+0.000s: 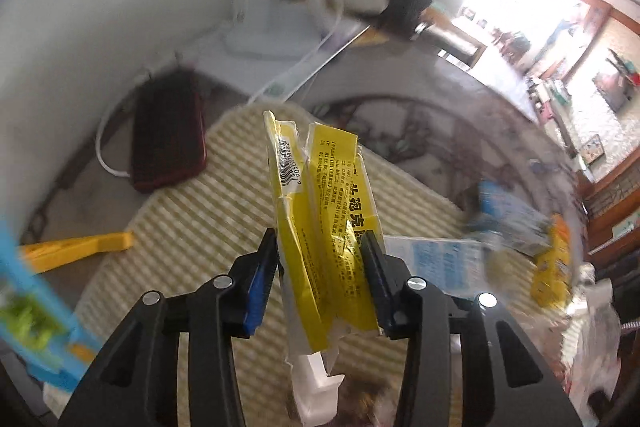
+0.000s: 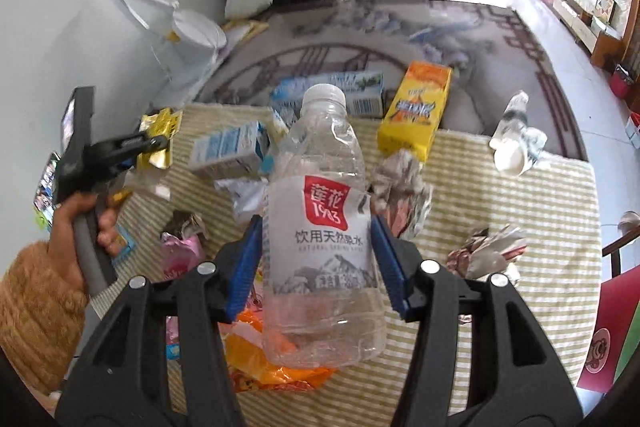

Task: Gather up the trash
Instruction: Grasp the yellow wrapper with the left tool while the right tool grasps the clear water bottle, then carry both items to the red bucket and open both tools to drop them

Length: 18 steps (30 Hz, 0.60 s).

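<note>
L gripper (image 1: 320, 259) fingers clamped on crumpled yellow wrapper (image 1: 320, 207), held up over striped mat (image 1: 192, 227) at its left edge. R gripper (image 2: 318, 259) fingers pinch clear water bottle (image 2: 320, 227) at the label – cap pointing away, bottle above mat. Other trash lying on mat: yellow carton (image 2: 416, 111), blue-white cartons (image 2: 228, 147), crumpled foil (image 2: 400, 187), orange bag (image 2: 264, 359).

Both hand-held grippers angle downward, left (image 1: 322, 259) and right (image 2: 318, 247), each clamped on something.
</note>
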{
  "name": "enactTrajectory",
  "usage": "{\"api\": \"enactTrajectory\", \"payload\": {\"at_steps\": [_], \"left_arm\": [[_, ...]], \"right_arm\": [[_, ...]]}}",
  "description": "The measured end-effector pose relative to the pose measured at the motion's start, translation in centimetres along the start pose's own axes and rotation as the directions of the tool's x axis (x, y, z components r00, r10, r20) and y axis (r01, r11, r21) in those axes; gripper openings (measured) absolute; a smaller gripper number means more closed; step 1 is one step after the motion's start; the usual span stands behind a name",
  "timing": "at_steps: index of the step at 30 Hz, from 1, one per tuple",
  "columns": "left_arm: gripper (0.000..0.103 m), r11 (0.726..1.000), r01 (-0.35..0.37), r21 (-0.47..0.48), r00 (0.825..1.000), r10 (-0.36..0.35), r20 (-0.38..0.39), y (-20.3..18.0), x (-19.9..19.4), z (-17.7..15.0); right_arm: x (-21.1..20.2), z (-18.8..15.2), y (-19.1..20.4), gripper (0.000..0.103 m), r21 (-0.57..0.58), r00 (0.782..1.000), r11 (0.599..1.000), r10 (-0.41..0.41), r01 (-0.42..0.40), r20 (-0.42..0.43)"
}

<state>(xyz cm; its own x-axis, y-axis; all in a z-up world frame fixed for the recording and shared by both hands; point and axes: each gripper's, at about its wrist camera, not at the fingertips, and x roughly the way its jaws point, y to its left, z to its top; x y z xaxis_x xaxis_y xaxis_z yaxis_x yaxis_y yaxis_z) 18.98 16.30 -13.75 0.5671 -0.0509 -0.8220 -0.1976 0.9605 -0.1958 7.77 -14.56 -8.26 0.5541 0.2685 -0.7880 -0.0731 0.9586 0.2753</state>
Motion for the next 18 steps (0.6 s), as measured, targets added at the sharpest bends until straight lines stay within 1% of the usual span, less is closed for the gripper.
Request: {"api": "enactTrajectory", "payload": {"at_steps": [4, 7, 8, 11, 13, 14, 18], "left_arm": [[0.04, 0.996, 0.043, 0.072, 0.996, -0.048, 0.076, -3.2, -5.5, -2.3], [0.04, 0.992, 0.088, 0.09, 0.991, -0.096, 0.092, -6.1, -8.6, -4.6], [0.04, 0.99, 0.102, 0.093, 0.989, -0.111, 0.093, -7.0, -9.0, -5.2], [0.04, 0.984, 0.147, 0.104, 0.983, -0.157, 0.092, -10.6, -11.4, -8.2], [0.04, 0.976, 0.181, 0.124, 0.977, -0.193, 0.093, -13.6, -12.9, -10.6], [0.04, 0.973, 0.189, 0.134, 0.975, -0.202, 0.092, -14.4, -13.1, -11.5], [0.04, 0.95, 0.252, 0.185, 0.962, -0.267, 0.057, -20.0, -14.2, -15.5]], "right_arm": [[-2.1, -0.2, -1.0, 0.053, -0.021, 0.999, 0.999, 0.027, -0.026, 0.041], [-4.3, -0.8, -2.5, 0.053, -0.05, 0.997, 0.998, 0.052, -0.049, 0.063], [-5.0, -1.0, -3.0, 0.053, -0.056, 0.996, 0.997, 0.057, -0.053, 0.07], [-7.5, -1.9, -5.7, 0.053, -0.06, 0.994, 0.997, 0.061, -0.056, 0.086], [-9.4, -2.7, -8.1, 0.053, -0.059, 0.993, 0.997, 0.046, -0.04, 0.106], [-10.2, -3.0, -9.4, 0.053, -0.052, 0.993, 0.998, 0.039, -0.033, 0.112], [-13.6, -4.9, -15.6, 0.053, 0.012, 0.99, 1.0, -0.024, 0.023, 0.141]]}}
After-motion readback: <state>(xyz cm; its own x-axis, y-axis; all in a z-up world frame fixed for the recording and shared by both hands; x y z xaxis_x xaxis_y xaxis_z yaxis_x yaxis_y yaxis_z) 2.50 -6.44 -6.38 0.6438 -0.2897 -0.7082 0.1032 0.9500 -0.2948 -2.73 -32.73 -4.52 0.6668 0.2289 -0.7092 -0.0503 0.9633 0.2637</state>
